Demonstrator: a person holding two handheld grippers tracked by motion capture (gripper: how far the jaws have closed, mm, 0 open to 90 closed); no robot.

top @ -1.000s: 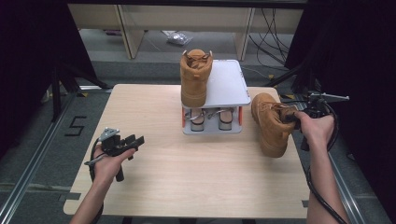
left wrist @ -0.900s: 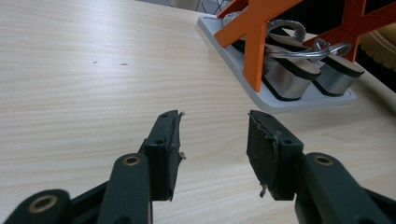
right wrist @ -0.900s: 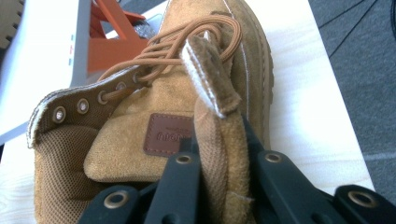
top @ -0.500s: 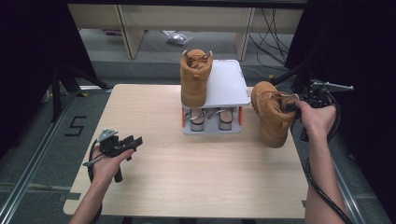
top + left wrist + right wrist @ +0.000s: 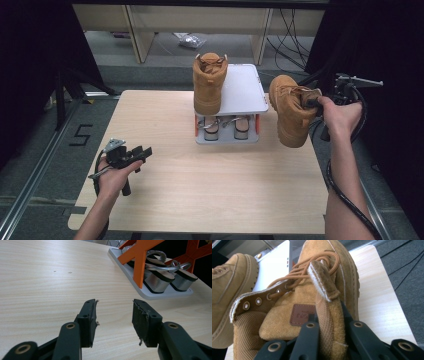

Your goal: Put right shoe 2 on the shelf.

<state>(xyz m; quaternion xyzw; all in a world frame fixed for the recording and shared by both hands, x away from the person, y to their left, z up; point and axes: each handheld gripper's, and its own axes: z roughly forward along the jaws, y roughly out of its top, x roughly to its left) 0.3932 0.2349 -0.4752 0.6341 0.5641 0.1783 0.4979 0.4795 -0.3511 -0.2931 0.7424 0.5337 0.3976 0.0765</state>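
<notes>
Jaws on boot [image 5: 322, 307] beside rack [image 5: 245, 95]

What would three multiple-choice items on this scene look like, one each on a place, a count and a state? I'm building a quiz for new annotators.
1. Where is the boot that no tool holds?
A. on the rack's top shelf
B. on the floor
C. in the left tool

2. How many boots are there?
A. one
B. two
C. four

3. How are the left tool's jaws?
A. shut on a lace
B. shut on a boot
C. open and empty

Answers:
1 A: it stands on the white top of the rack.
2 B: one on the rack, the other gripped by the right tool.
3 C: bare table shows between the pads.
</notes>
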